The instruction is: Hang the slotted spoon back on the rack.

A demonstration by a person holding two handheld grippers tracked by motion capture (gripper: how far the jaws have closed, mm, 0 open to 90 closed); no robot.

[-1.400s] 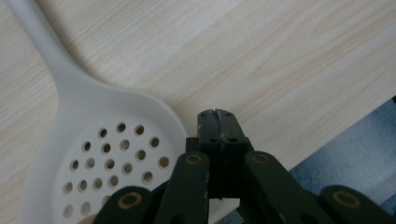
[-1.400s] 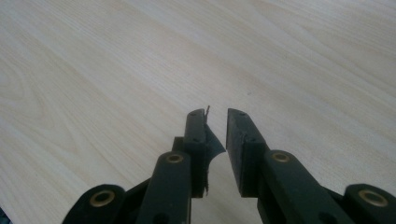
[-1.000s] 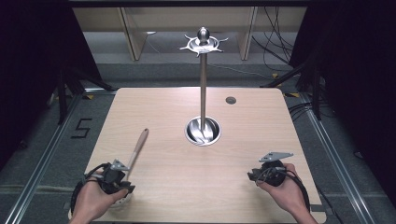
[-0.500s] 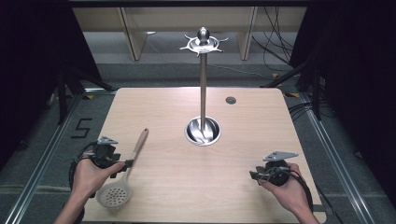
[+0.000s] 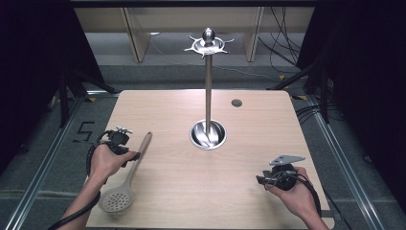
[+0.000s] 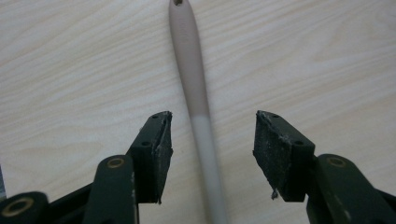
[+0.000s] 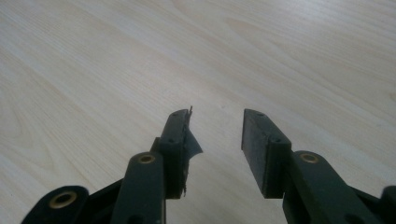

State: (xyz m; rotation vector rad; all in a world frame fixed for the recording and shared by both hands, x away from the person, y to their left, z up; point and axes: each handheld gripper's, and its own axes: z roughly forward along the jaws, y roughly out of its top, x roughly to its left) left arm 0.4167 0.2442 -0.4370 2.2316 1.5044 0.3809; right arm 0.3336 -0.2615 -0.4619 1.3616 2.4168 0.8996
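Between the parted fingers [image 6: 156, 140] of the left gripper [image 6: 210, 154] lies the handle of a slotted spoon [image 6: 196, 93], closer to the left finger, touching neither; both handle ends run beyond the fingers. Seen from above, the spoon [image 5: 125, 179] rests flat on the bench [image 5: 182, 191], perforated bowl toward the person, with the left gripper [image 5: 129, 155] beside its handle. Right gripper [image 7: 215, 135] fingers stand apart over bare wood, gripping nothing. Farther off, a steel hanging stand [image 5: 208, 86] rises from mid-bench.

Each black hand-held gripper [image 5: 125, 154] has brass-ringed screws and trailing cable.
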